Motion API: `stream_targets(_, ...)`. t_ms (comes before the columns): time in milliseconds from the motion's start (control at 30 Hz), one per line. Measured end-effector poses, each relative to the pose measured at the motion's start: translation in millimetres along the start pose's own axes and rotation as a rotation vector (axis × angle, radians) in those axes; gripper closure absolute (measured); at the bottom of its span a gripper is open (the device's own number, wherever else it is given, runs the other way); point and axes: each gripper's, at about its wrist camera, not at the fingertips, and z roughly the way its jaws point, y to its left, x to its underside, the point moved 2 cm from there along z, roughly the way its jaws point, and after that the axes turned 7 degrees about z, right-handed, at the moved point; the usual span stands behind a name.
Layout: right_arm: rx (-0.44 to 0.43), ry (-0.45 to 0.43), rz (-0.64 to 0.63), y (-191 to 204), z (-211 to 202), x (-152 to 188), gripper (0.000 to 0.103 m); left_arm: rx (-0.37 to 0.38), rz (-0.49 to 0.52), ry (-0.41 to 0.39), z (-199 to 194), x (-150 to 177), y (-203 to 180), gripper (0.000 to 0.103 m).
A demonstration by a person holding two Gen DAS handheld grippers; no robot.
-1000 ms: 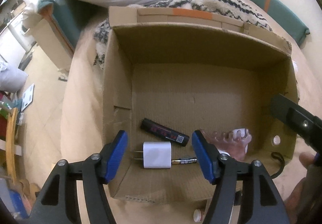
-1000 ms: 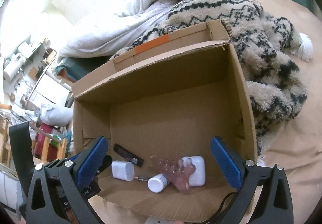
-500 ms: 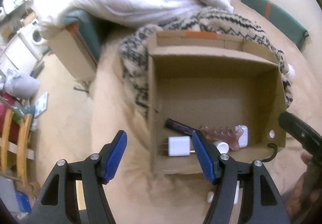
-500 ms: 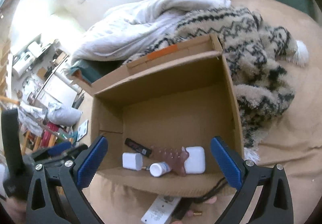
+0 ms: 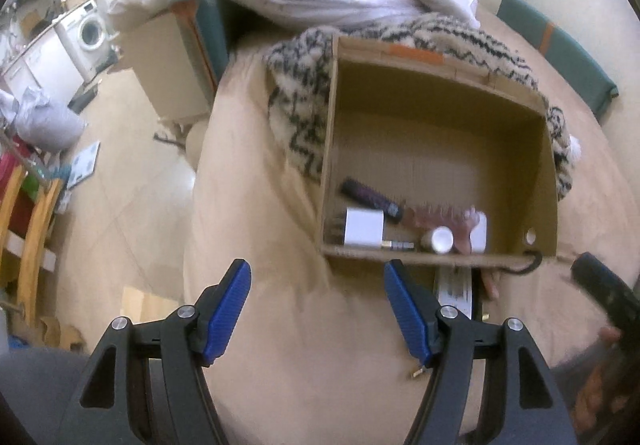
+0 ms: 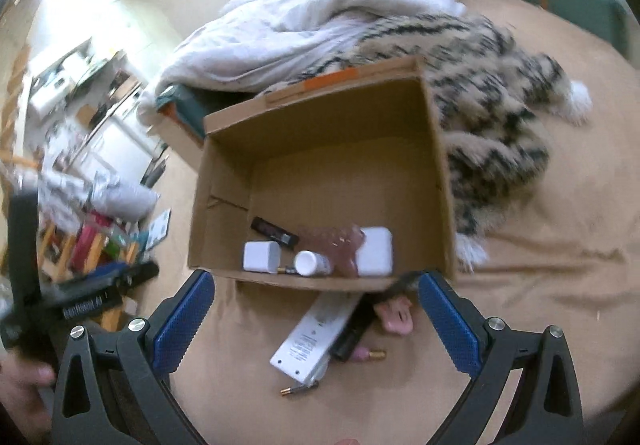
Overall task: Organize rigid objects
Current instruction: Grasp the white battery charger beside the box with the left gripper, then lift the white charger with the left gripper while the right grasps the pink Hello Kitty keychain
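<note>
On the tan bedspread [image 6: 540, 285] sat an open cardboard box [image 6: 320, 149], its far side against a black-and-cream patterned blanket [image 6: 492, 113] with a white duvet [image 6: 320, 25] heaped beyond. Along the near wall inside the box lay a white charger cube [image 6: 261, 256], a dark slim stick-shaped item [image 6: 275, 231] behind it, a small white-capped bottle [image 6: 311, 263], a translucent pink comb-like piece [image 6: 340, 245] and a white rounded case [image 6: 375, 251], the last three touching or overlapping one another. A short metal-tipped plug [image 5: 397, 244] rested just beside the cube.

Outside the box, just in front of its near wall, a long white remote-like slab [image 6: 312, 337] lay at an angle on the bedspread, with a dark item [image 6: 354, 329] alongside it, a pink object [image 6: 394, 315] near the box corner, and two small brass-tipped pieces [image 6: 370, 355] close by; what the dark item and the pink object were could not be told through the blur.

The left gripper [image 5: 318, 311] hovered over bare bedspread short of the box, jaws spread wide and holding nothing. The right gripper [image 6: 316, 321] hung above the slab and the loose items, likewise released, its blue pads [image 6: 450, 321] well apart. A washing machine [image 5: 90, 31] stood in the room at far left
</note>
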Motion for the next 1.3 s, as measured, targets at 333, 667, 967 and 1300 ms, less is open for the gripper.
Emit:
stream_targets(333, -0.011, 0.046, 0.247, -48.7, 12.0, -8.9, 0.0, 0.067, 0.057, 0.123, 32.8, 25.1, -44.1, 0.037)
stream_targets(667, -0.045, 0.104, 0.363, -68.6, 25.7, -10.4, 0.0, 0.219, 0.174, 0.361, 92.6, 36.4, -120.7, 0.043)
stream_targets(967, -0.034, 0.122, 0.345, -67.2, 26.8, -9.5, 0.0, 0.204, 0.309, 0.355, 101.7, 37.2, -149.5, 0.062)
stream_targets(1300, -0.008, 0.147, 0.35, -71.2, 33.2, -5.6, 0.0, 0.176, 0.252, 0.286, 72.5, 50.4, -83.7, 0.063)
